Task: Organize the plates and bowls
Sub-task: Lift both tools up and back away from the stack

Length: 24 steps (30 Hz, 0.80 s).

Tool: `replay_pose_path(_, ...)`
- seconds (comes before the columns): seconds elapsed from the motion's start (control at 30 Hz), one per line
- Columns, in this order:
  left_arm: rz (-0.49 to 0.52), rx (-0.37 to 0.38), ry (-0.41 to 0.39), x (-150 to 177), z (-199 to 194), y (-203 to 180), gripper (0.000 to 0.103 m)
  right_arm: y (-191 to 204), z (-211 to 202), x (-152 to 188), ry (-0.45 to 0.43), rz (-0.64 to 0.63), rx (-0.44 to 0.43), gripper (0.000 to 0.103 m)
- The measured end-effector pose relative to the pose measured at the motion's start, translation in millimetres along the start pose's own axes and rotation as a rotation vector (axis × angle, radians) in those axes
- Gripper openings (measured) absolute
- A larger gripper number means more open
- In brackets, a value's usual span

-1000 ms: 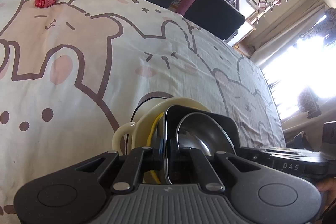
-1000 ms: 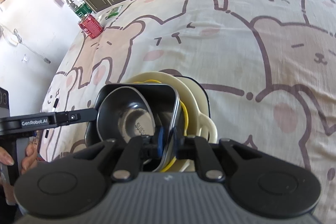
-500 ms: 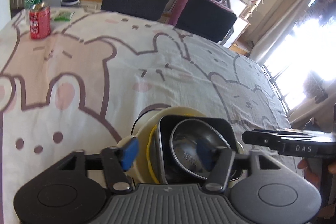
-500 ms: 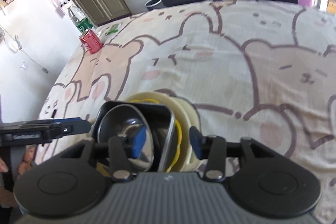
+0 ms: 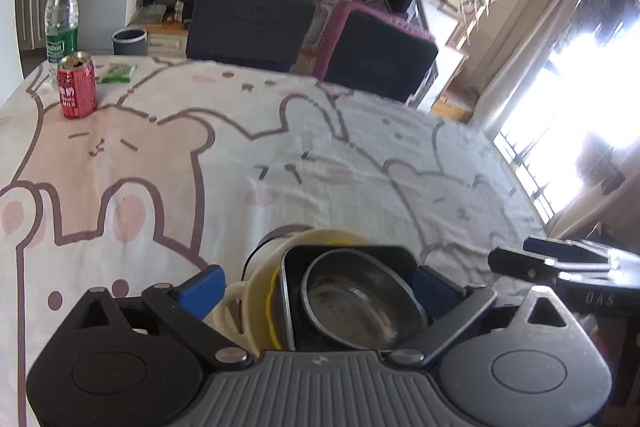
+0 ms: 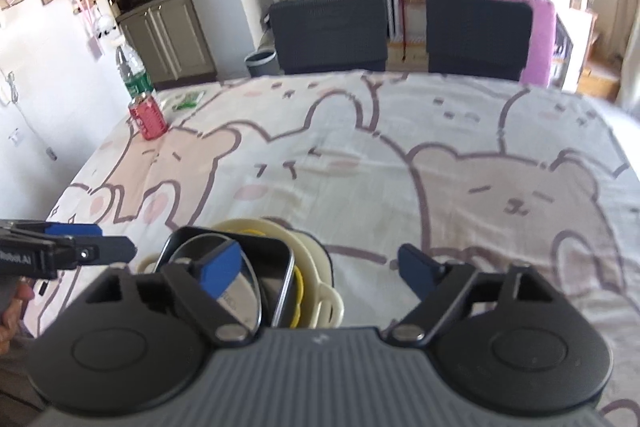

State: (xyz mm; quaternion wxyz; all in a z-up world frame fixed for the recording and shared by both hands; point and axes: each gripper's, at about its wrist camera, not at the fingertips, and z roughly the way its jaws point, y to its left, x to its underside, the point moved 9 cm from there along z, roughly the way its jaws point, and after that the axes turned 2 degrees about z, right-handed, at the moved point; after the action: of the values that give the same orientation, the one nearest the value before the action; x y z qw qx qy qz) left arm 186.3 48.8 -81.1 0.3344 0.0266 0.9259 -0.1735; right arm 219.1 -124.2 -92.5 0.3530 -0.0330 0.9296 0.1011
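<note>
Both claws are wide open now and hold nothing. One second ago each claw was pinched shut on the rim of the black dish; half a second ago they had started to let go. Now the left claw has its blue pads spread far apart, one on each side of the stack. The right claw is spread just as wide, with one blue pad in front of the stack and the other over bare cloth. Both claws have also pulled up and back, so more of the room shows than before.

The big table wears a cloth with pink and gray bears on it. Two dark chairs stand at its far side.

The stack of dishes sits on the table near the front edge, in the same spot as before. At the bottom is a cream bowl with a small handle. A yellow rim peeks out inside it. Next comes the black square dish. The shiny metal bowl rests inside that, on top of all.

Far off, near the table's back corner, stand a red can and a clear water bottle just behind it. A small green packet lies beside the can.
</note>
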Motion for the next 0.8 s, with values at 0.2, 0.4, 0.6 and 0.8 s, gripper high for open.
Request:
replay_pose_path(0.2,-0.002,-0.007,-0.049,0,-28,-6,0.103,0,-29,4,-0.082,0.017,0.043,0.101)
replay_pose_path(0.4,0.074,-0.078,-0.146,11,-62,-11,0.103,10,-59,11,-0.161,0.015,0.027,0.103)
replay_pose_path(0.6,0.102,-0.110,-0.248,25,-104,-25,0.103,13,-93,24,-0.266,-0.010,0.080,0.103)
replay_pose_path(0.8,0.121,-0.141,-0.303,51,-136,-42,0.103,19,-123,50,-0.317,-0.012,0.068,0.103)
